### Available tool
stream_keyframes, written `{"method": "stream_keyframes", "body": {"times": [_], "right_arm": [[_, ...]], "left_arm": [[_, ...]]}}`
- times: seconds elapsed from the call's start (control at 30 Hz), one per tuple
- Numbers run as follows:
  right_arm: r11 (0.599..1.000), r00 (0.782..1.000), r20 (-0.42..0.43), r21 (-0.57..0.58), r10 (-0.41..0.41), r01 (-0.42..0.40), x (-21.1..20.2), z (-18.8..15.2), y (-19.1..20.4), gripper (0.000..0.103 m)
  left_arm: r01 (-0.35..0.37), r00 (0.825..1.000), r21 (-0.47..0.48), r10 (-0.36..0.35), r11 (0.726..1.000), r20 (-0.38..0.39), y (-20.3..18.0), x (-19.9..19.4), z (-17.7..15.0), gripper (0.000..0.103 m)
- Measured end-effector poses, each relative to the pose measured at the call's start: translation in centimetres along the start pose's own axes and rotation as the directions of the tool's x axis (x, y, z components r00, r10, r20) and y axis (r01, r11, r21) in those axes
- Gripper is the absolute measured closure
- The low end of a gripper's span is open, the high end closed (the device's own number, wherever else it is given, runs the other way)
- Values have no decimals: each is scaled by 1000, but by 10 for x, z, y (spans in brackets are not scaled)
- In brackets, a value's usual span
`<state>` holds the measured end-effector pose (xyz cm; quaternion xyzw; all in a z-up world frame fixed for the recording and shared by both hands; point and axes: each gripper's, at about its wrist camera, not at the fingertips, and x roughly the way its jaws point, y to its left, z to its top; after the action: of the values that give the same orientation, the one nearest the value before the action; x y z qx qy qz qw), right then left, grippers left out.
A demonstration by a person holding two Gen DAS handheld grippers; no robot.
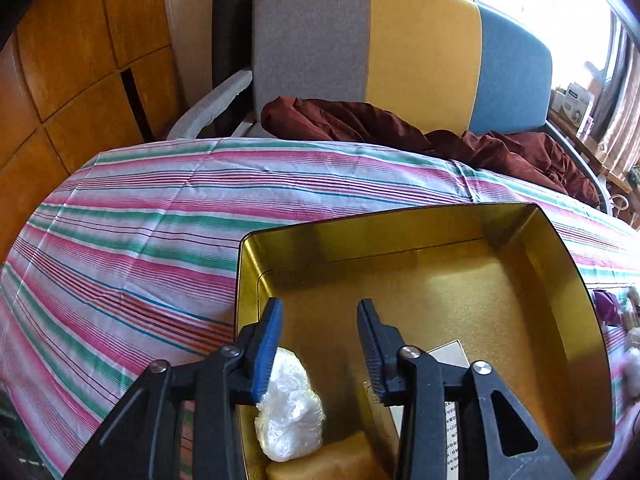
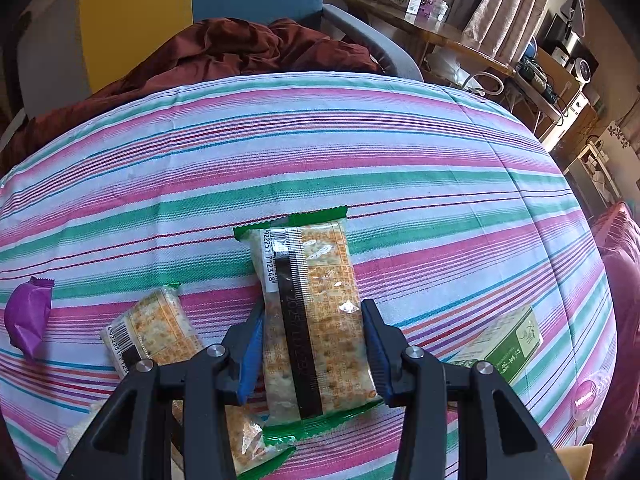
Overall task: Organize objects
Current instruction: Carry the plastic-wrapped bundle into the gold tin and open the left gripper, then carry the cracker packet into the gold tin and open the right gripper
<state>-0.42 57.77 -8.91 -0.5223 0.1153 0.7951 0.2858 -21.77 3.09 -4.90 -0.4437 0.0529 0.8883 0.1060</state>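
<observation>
In the left wrist view my left gripper (image 1: 318,316) is open over the near left corner of a gold tin box (image 1: 520,272) on the striped cloth. Under its jaws in the box lie a white plastic-wrapped bundle (image 1: 290,412), a yellow block (image 1: 332,458) and a printed carton (image 1: 450,354). In the right wrist view my right gripper (image 2: 312,320) is shut on a cracker packet (image 2: 316,312) with green ends, gripped across its width just above the cloth.
A second cracker packet (image 2: 156,330) and a third (image 2: 248,440) lie left of the gripper. A purple wrapper (image 2: 28,320) lies far left, a green box (image 2: 508,344) right, a pink-capped item (image 2: 586,396) near the edge. A chair (image 1: 400,52) with maroon cloth (image 1: 400,128) stands behind.
</observation>
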Motion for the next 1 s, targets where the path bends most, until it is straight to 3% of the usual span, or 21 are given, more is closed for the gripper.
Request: {"method": "stream_keyframes", "body": {"times": [0.1,0.23,0.57,0.8,1.0], "right_arm": [[1000,1000,1,-4,-4,4,0,0,0,58],[1000,1000,2,-5,-5,5,-1,0,1,58],[1000,1000,9,-10,-25,25,-4,-1,6,58],[1000,1000,11,26,-11,11,-8,1,2,58],[1000,995,98,27,7,-10,-42,13,13,58]], "left_arm": [[-18,1000,5,18,1000,0,0,2,-1,48],[-30,999,-8,30,1000,-21,3,4,-4,47],[14,995,-102,-3,995,103,20,-54,-15,42],[48,990,-128,-30,991,141,30,-93,-50,42],[74,988,-113,-57,991,142,29,-113,-82,42]]}}
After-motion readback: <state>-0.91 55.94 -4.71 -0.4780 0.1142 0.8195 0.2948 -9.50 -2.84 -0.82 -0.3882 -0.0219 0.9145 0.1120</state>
